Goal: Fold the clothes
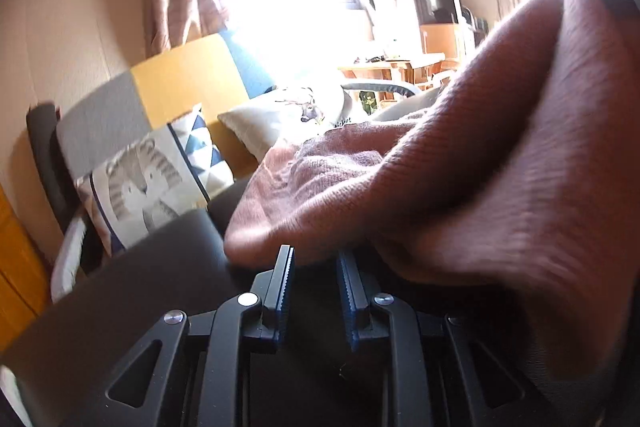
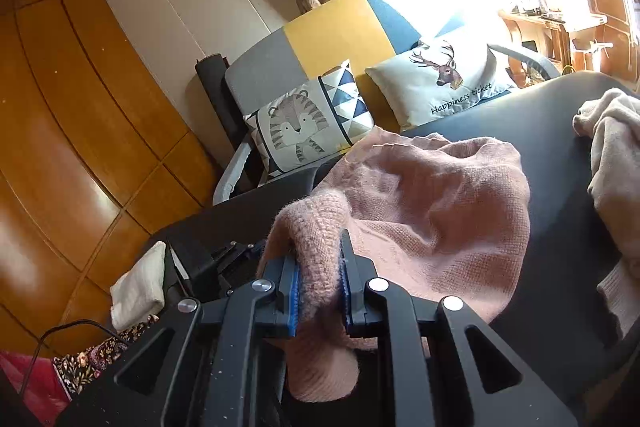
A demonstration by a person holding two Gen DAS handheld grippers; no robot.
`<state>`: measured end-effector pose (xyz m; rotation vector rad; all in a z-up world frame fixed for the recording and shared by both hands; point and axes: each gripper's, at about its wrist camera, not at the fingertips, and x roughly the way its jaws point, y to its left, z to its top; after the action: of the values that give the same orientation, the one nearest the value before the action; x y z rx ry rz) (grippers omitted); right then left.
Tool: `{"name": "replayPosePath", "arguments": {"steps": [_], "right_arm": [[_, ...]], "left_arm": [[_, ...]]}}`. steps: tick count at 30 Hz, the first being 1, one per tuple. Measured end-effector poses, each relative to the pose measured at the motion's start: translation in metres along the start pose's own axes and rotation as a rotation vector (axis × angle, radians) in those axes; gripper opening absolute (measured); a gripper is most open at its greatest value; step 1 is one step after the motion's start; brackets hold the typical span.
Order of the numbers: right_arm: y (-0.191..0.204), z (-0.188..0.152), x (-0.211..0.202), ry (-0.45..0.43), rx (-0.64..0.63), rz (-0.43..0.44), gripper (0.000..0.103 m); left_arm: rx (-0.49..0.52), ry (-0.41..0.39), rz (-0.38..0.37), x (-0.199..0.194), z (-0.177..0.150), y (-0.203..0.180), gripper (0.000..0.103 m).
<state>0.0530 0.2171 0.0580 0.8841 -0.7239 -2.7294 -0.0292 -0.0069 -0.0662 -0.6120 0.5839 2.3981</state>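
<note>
Dark bench (image 2: 560, 155), two knits on top.

Lies matte and near-black, with a rounded far edge beside the sofa. Carries a pink knit sweater (image 2: 432, 211) heaped across its middle, reaching the left edge. Carries a cream knit garment (image 2: 612, 155) at the right side, apart from the pink one.

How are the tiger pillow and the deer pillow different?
The tiger pillow shows a grey striped tiger beside blue triangles; the deer pillow shows a brown antlered deer above the words "Happiness ticket". The tiger pillow sits in shade, the deer pillow in sunlight. Both lean against the sofa.
</note>
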Motion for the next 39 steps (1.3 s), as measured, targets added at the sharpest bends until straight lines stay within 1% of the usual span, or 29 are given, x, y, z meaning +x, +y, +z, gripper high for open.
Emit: {"name": "replayPosePath", "arguments": {"steps": [1, 4, 8, 9, 12, 15, 17, 18, 21, 25, 27, 33, 34, 35, 37, 38, 39], "right_arm": [[-0.004, -0.001, -0.001, -0.001, 0.007, 0.003, 0.016], [-0.015, -0.006, -0.005, -0.003, 0.029, 0.011, 0.016], [-0.029, -0.014, -0.007, 0.005, 0.063, 0.031, 0.016], [-0.032, -0.016, -0.007, 0.009, 0.069, 0.037, 0.016], [-0.036, -0.021, -0.008, 0.014, 0.066, 0.046, 0.016], [-0.040, -0.025, -0.011, 0.011, 0.062, 0.038, 0.016], [-0.045, -0.027, -0.014, 0.011, 0.059, 0.023, 0.016], [-0.048, -0.029, -0.015, 0.013, 0.058, 0.015, 0.016], [-0.056, -0.034, -0.016, 0.026, 0.055, -0.001, 0.016], [-0.064, -0.042, -0.010, 0.062, 0.055, -0.020, 0.017], [-0.064, -0.045, -0.008, 0.071, 0.050, -0.027, 0.016], [-0.066, -0.047, -0.008, 0.077, 0.061, -0.012, 0.017], [-0.066, -0.047, -0.008, 0.078, 0.063, -0.010, 0.017], [-0.066, -0.047, -0.008, 0.080, 0.064, -0.008, 0.017], [-0.066, -0.047, -0.007, 0.083, 0.066, -0.004, 0.017], [-0.066, -0.048, -0.007, 0.085, 0.066, -0.002, 0.017], [-0.065, -0.048, -0.007, 0.087, 0.063, 0.002, 0.017]], "left_arm": [[0.033, -0.008, 0.005, 0.002, 0.001, -0.002, 0.021], [0.103, -0.040, -0.016, 0.003, 0.003, -0.005, 0.021], [0.205, -0.100, -0.041, 0.008, 0.017, -0.010, 0.021], [0.249, -0.108, -0.037, 0.011, 0.021, -0.014, 0.021], [0.389, -0.105, -0.058, 0.023, 0.028, -0.028, 0.021], [0.477, -0.081, -0.110, 0.040, 0.028, -0.035, 0.021], [0.547, -0.061, -0.158, 0.045, 0.024, -0.042, 0.021], [0.577, -0.052, -0.190, 0.045, 0.021, -0.044, 0.021], [0.619, -0.039, -0.247, 0.037, 0.011, -0.047, 0.021], [0.638, -0.024, -0.260, 0.034, 0.006, -0.050, 0.022], [0.663, -0.063, -0.242, 0.027, 0.007, -0.050, 0.022], [0.738, -0.178, -0.185, 0.009, 0.012, -0.052, 0.022], [0.756, -0.192, -0.183, 0.006, 0.012, -0.053, 0.022], [0.796, -0.200, -0.182, 0.006, 0.009, -0.055, 0.022], [0.896, -0.150, -0.198, 0.014, 0.000, -0.062, 0.022], [0.926, -0.116, -0.232, 0.018, -0.004, -0.064, 0.022], [0.934, -0.091, -0.265, 0.020, -0.005, -0.064, 0.026]]}}
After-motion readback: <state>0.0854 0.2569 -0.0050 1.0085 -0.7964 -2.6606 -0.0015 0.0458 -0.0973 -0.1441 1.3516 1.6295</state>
